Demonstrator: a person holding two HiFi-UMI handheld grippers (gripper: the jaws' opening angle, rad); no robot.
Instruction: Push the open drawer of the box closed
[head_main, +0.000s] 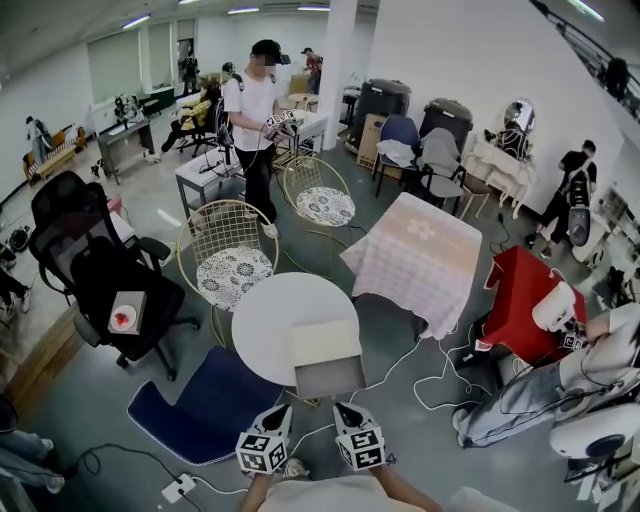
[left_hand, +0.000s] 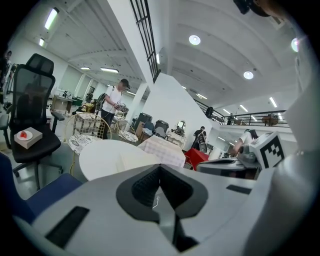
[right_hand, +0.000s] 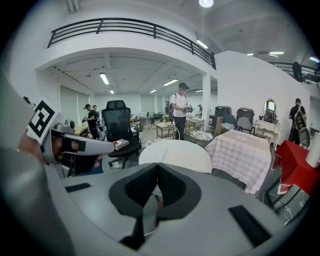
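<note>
A pale box (head_main: 322, 342) lies on the round white table (head_main: 262, 312); its grey drawer (head_main: 330, 378) stands pulled out over the table's near edge, toward me. Both grippers hang low in the head view, short of the table and side by side. The left gripper (head_main: 282, 410) is shut with nothing between its jaws, and the right gripper (head_main: 345, 408) is shut and empty too. In the left gripper view the shut left gripper (left_hand: 160, 167) points at the table and box (left_hand: 134, 161). The right gripper view has the shut right gripper (right_hand: 157, 166) under the table (right_hand: 175, 154).
A blue mat (head_main: 200, 405) lies left of the table's foot. Two gold wire chairs (head_main: 230, 262) stand behind it, a black office chair (head_main: 110, 285) at the left, a cloth-covered table (head_main: 420, 255) at the right. Cables (head_main: 432, 372) and a power strip (head_main: 178, 488) lie on the floor.
</note>
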